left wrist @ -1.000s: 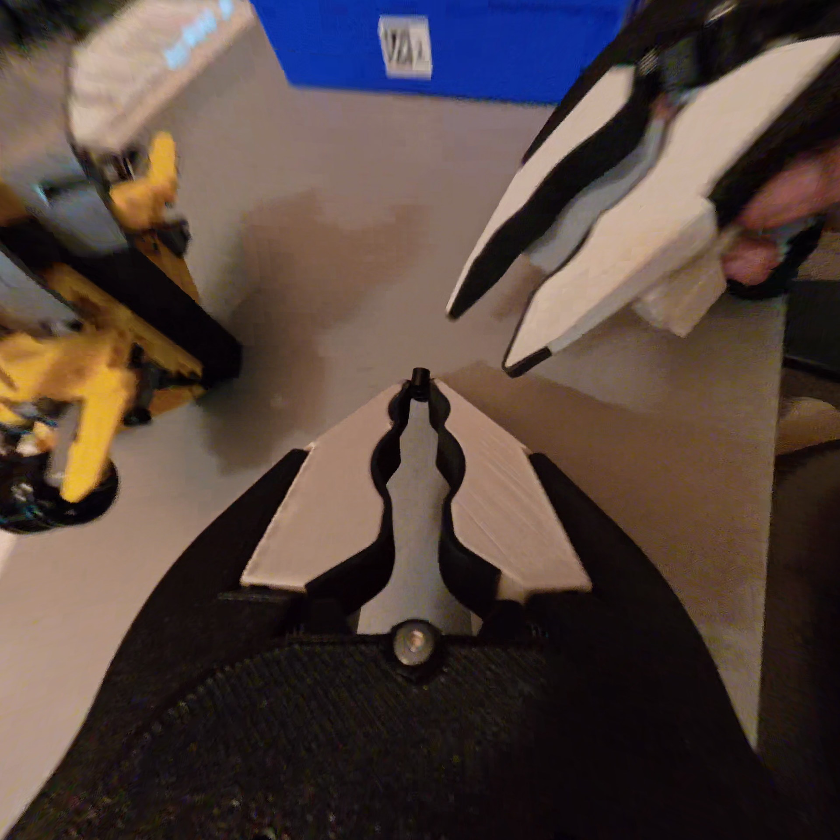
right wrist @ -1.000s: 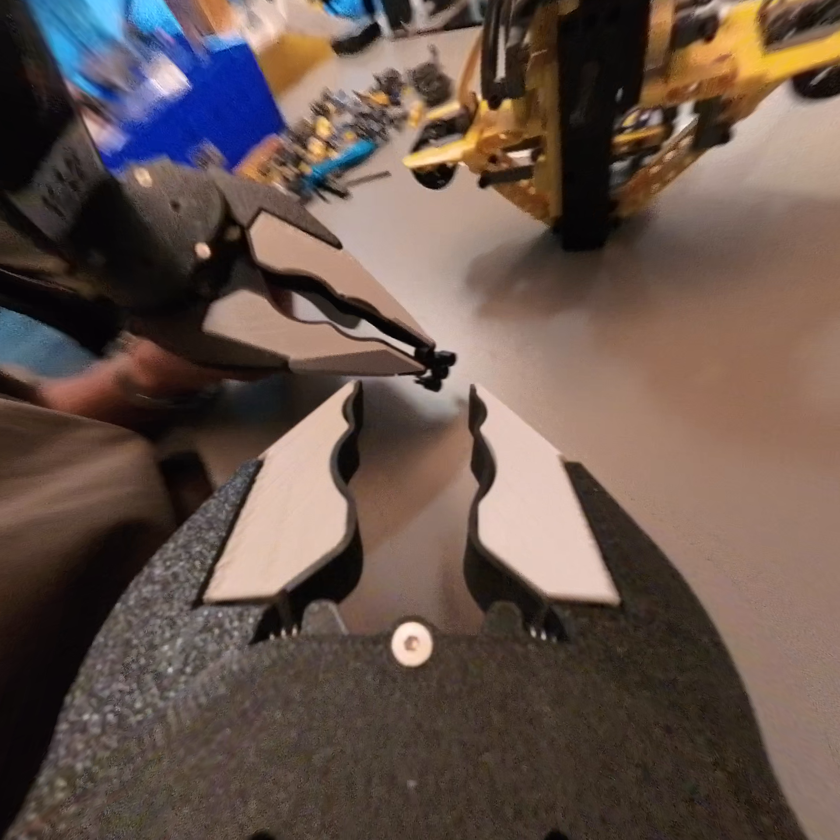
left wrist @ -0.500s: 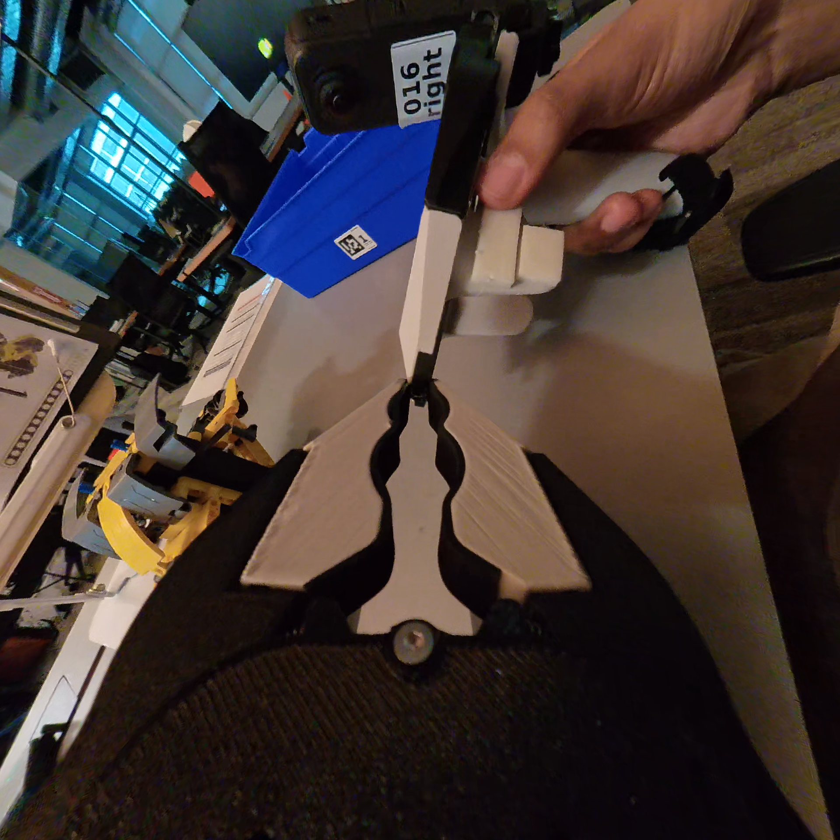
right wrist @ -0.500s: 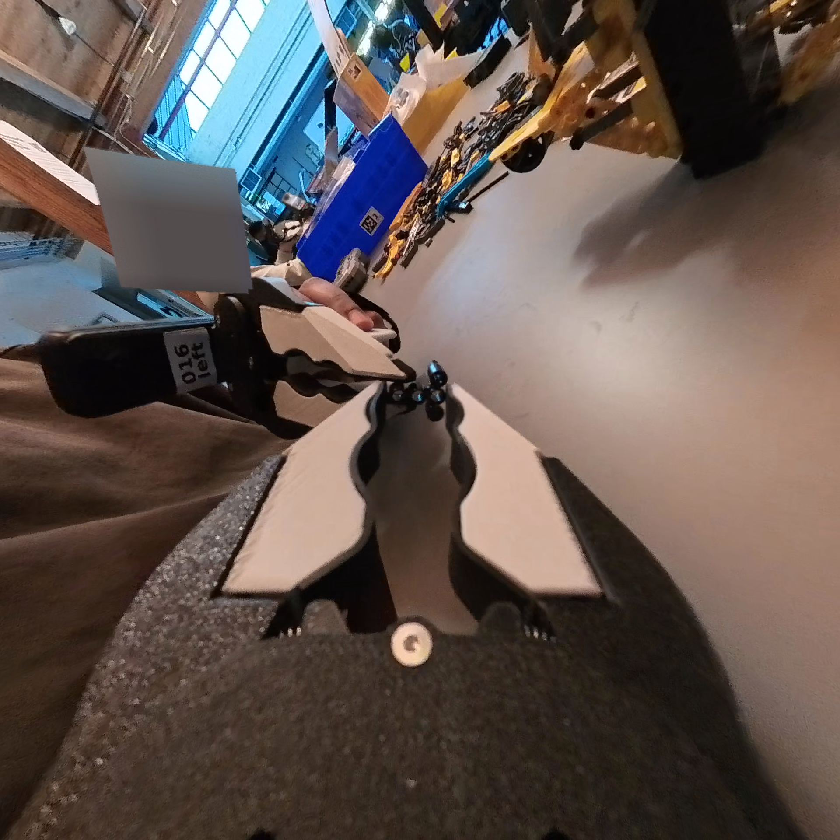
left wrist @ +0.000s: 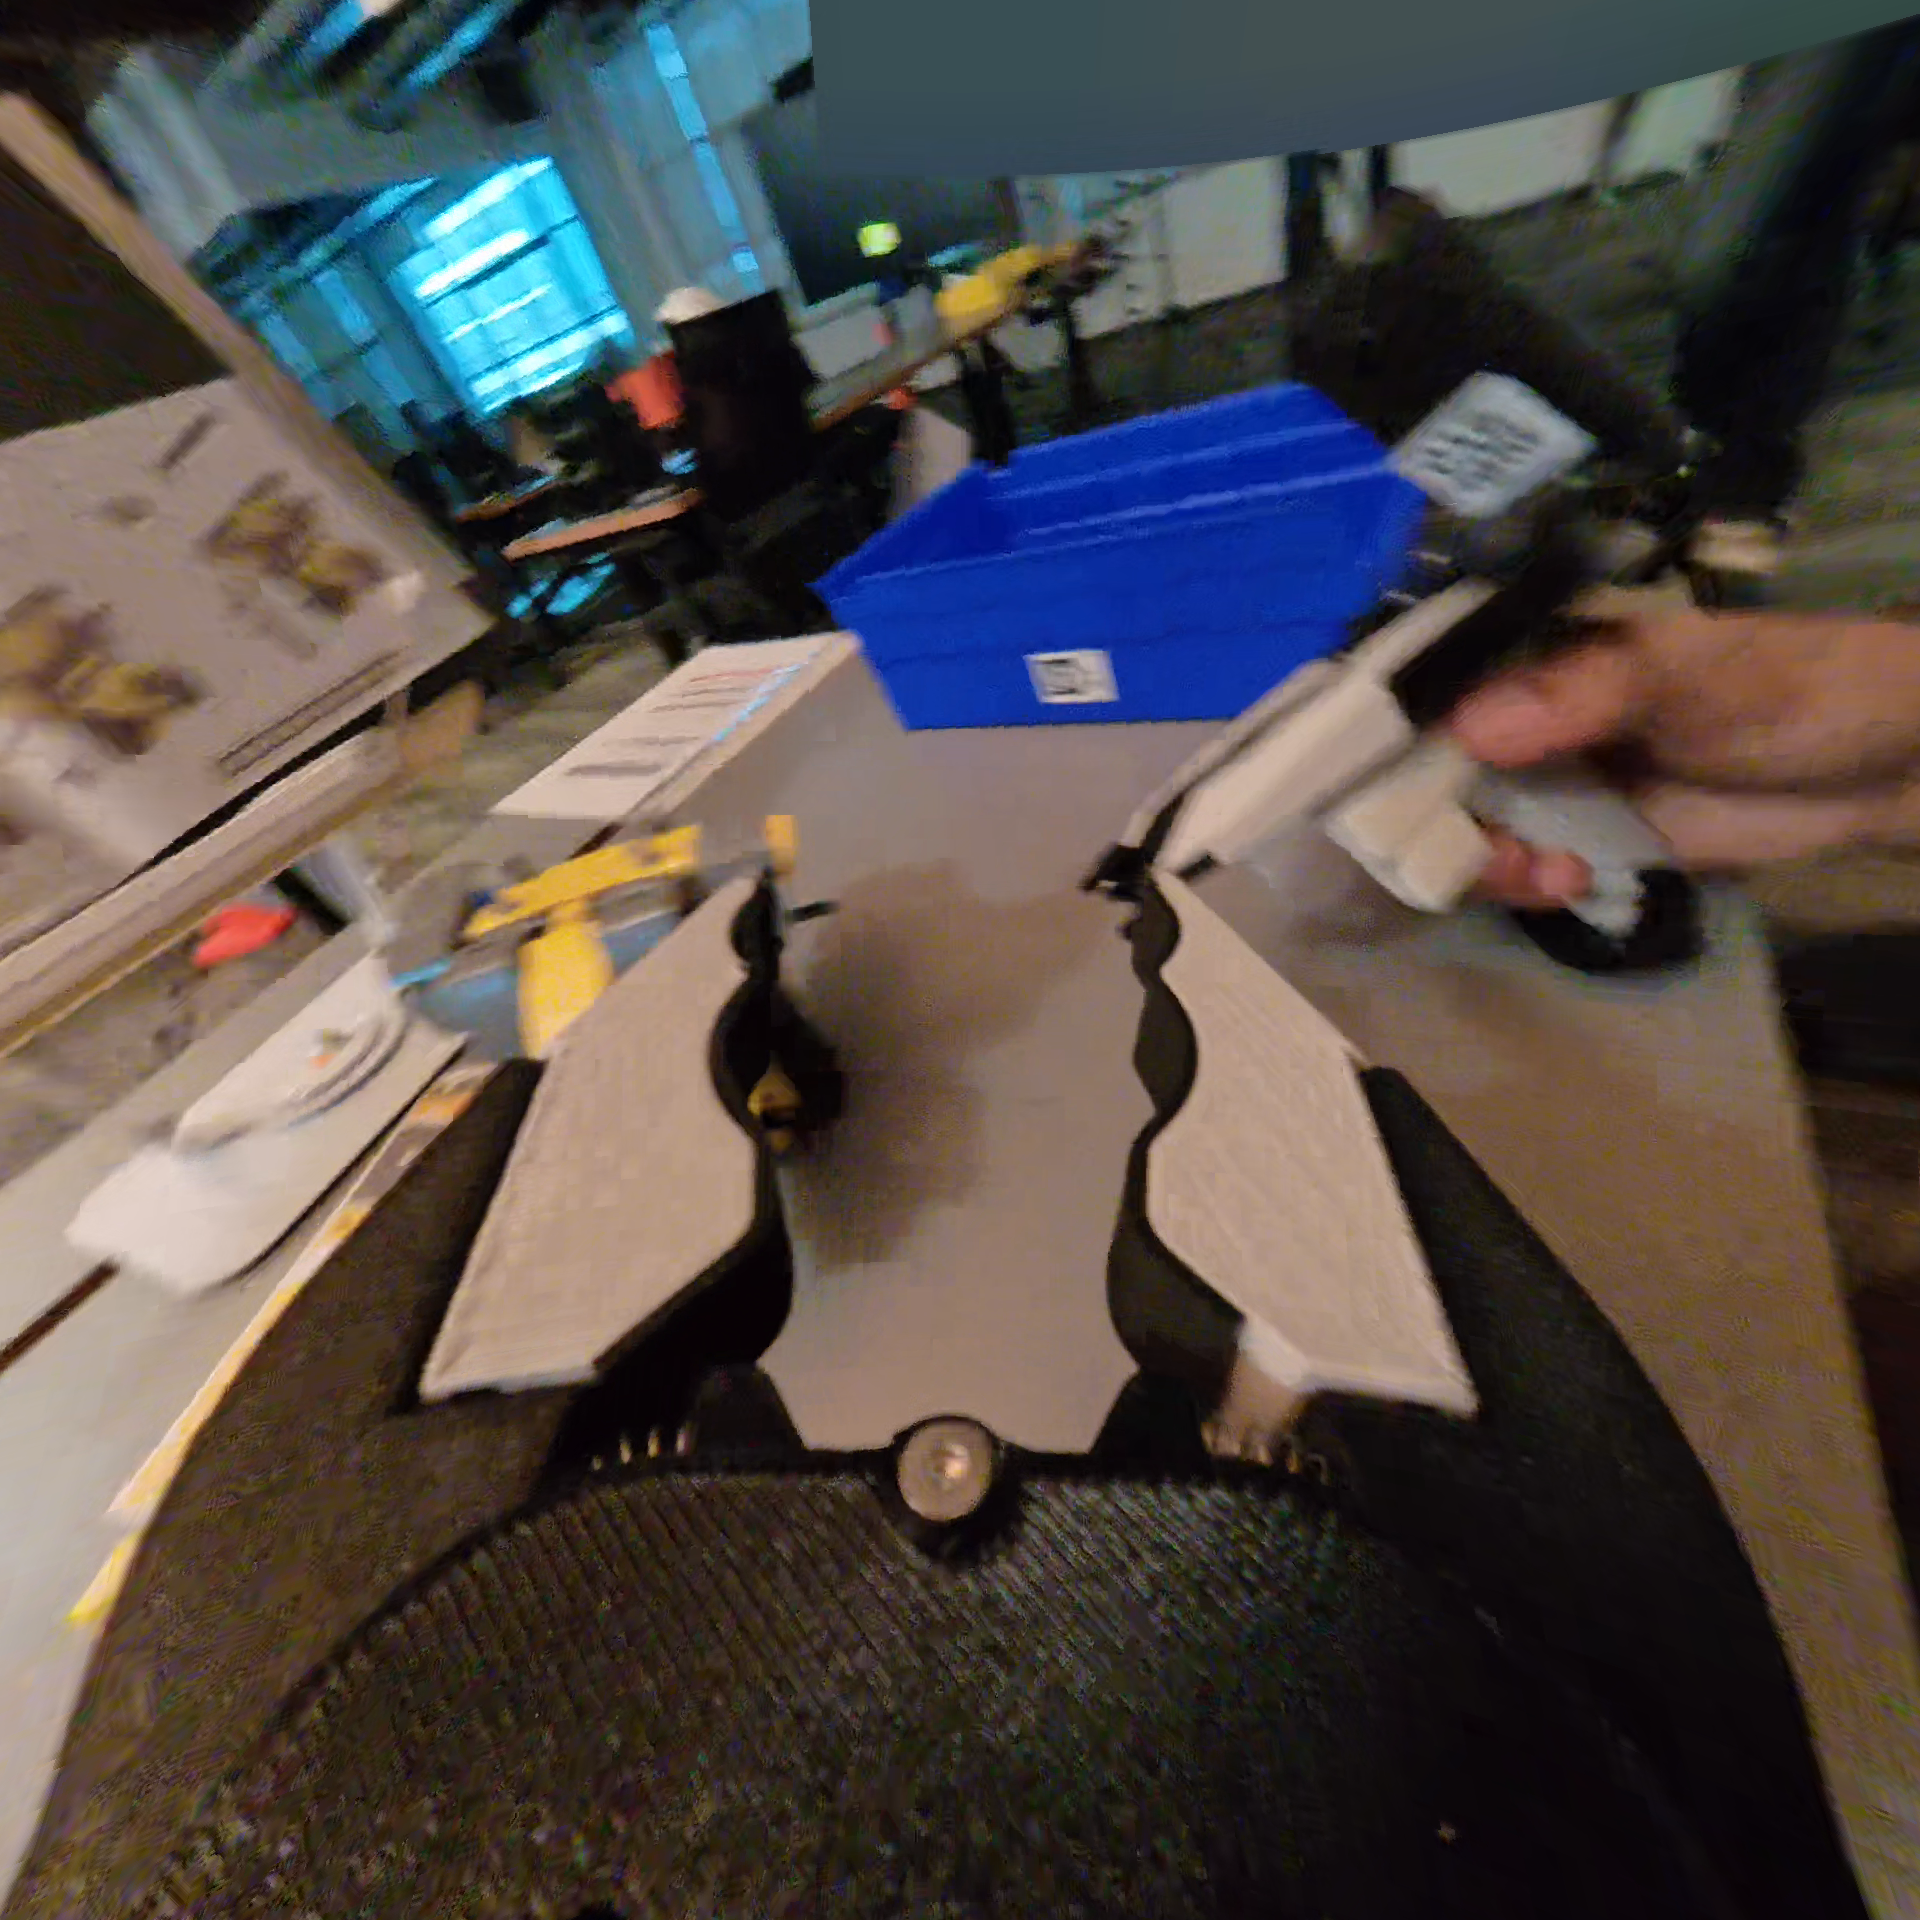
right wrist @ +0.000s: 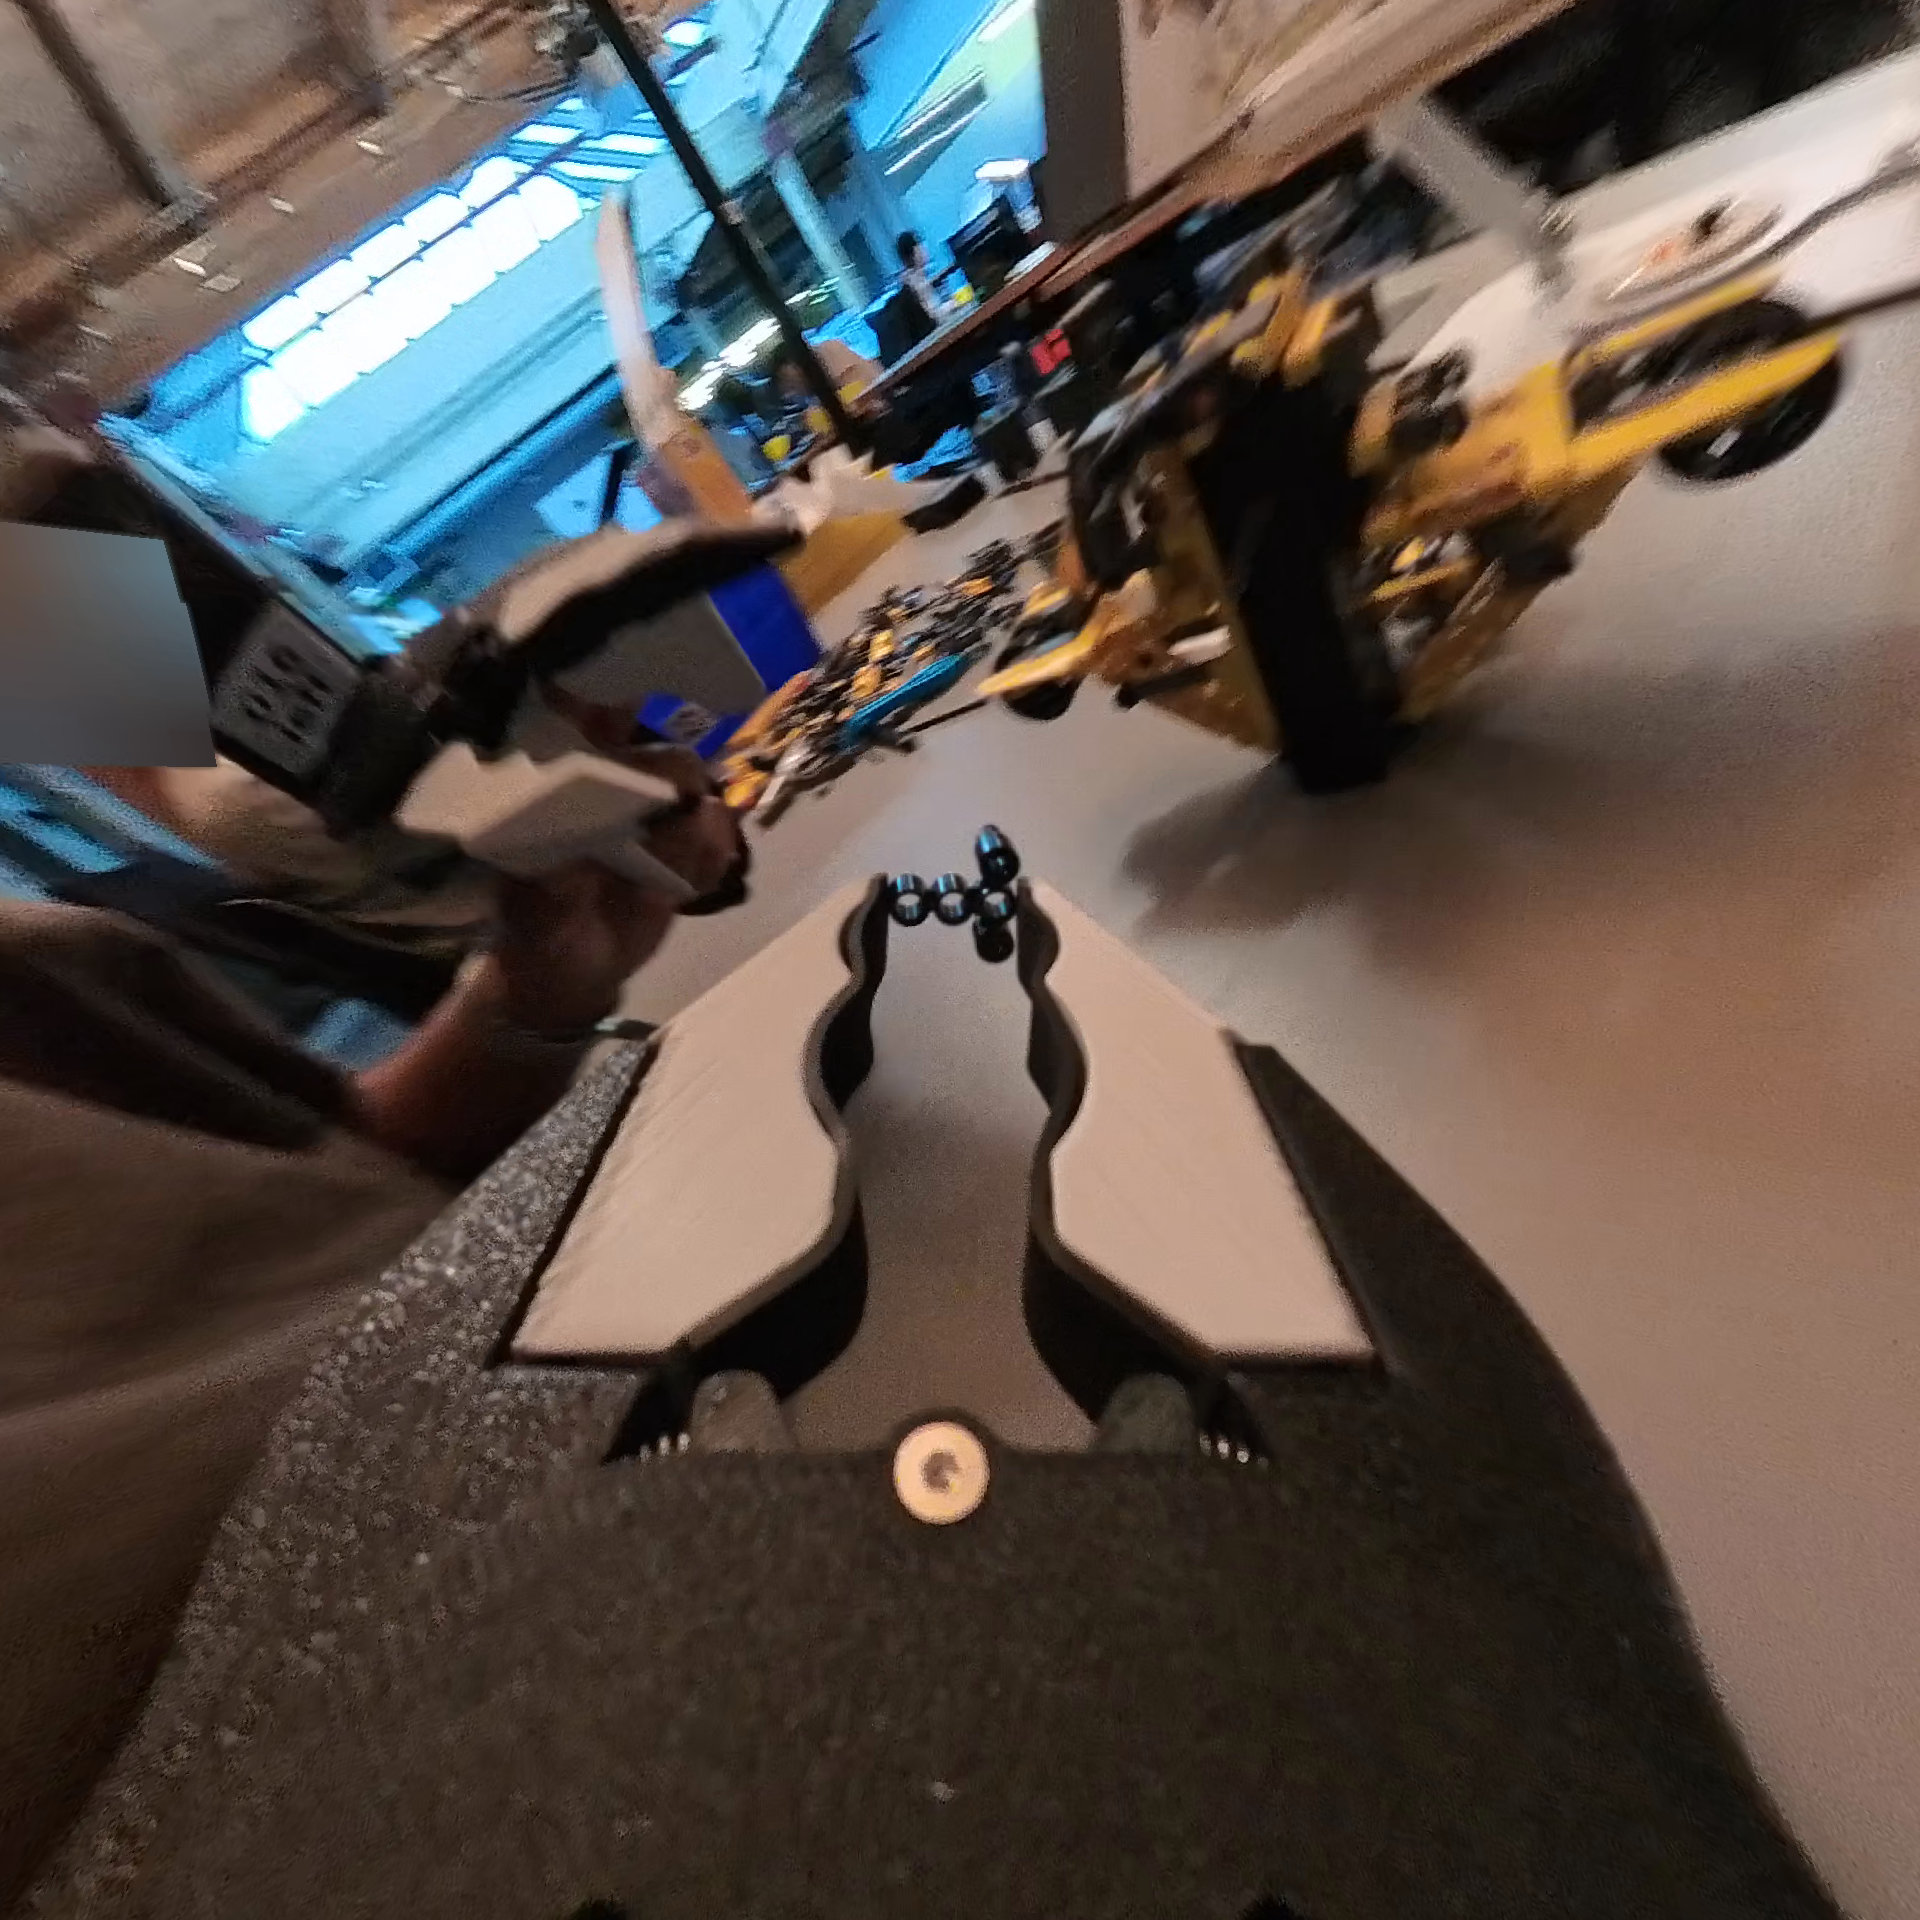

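Black pinned connector piece (right wrist: 961, 902) is pinched at the tips of the right gripper (right wrist: 956, 904), above the grey table (right wrist: 1558, 1039), near the yellow brick vehicle (right wrist: 1351, 540); left gripper (left wrist: 951, 894) gapes wide, empty

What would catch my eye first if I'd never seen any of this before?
Probably the small black connector piece pinched at the tips of the right gripper, above the grey table. Behind it to the right stands a big yellow and black brick-built vehicle. In the left wrist view, the left gripper gapes open and empty, facing a bright blue bin.
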### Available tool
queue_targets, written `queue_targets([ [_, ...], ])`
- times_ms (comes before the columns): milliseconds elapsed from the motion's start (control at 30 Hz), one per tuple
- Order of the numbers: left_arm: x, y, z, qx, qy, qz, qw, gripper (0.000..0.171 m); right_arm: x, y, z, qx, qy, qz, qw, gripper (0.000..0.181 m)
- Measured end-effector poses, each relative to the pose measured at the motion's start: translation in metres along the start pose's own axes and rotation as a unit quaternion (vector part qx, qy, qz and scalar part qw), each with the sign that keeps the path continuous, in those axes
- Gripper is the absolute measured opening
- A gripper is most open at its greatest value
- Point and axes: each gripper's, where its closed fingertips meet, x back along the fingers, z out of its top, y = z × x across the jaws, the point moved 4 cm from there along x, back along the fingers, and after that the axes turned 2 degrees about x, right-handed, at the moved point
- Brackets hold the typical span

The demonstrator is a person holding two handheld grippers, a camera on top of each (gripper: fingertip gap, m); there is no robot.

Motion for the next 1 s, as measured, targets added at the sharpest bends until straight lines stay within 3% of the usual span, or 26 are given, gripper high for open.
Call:
queue_targets([
  [67,-0.002,-0.043,-0.004,0.053,-0.016,0.043,0.998,0.091,-0.016,0.013,0.005,0.050,0.003,-0.069,0.996,0.023],
  [167,-0.016,-0.088,-0.023,0.114,-0.058,0.045,0.991,0.109,-0.043,0.027,0.016,0.052,0.023,-0.126,0.990,0.023],
  [233,-0.029,-0.102,-0.041,0.163,-0.108,0.011,0.981,0.118,-0.058,0.037,0.019,0.026,0.017,-0.143,0.989,0.024],
  [367,-0.049,-0.108,-0.067,0.234,-0.174,-0.064,0.954,0.125,-0.073,0.058,-0.002,-0.011,-0.089,-0.164,0.982,0.024],
  [533,-0.065,-0.099,-0.102,0.182,-0.260,-0.069,0.946,0.123,-0.073,0.069,-0.001,0.047,-0.129,-0.200,0.970,0.024],
  [700,-0.072,-0.100,-0.099,0.181,-0.278,-0.074,0.940,0.115,-0.077,0.073,-0.004,0.125,-0.177,-0.222,0.951,0.024],
  [900,-0.081,-0.104,-0.087,0.144,-0.312,-0.086,0.935,0.101,-0.078,0.072,-0.003,0.135,-0.175,-0.212,0.952,0.024],
  [967,-0.084,-0.099,-0.087,0.148,-0.319,-0.108,0.930,0.079,-0.077,0.070,-0.001,0.137,-0.165,-0.209,0.954,0.024],
  [1000,-0.086,-0.100,-0.089,0.156,-0.326,-0.106,0.926,0.077,-0.076,0.070,0.000,0.138,-0.161,-0.208,0.955,0.024],
])
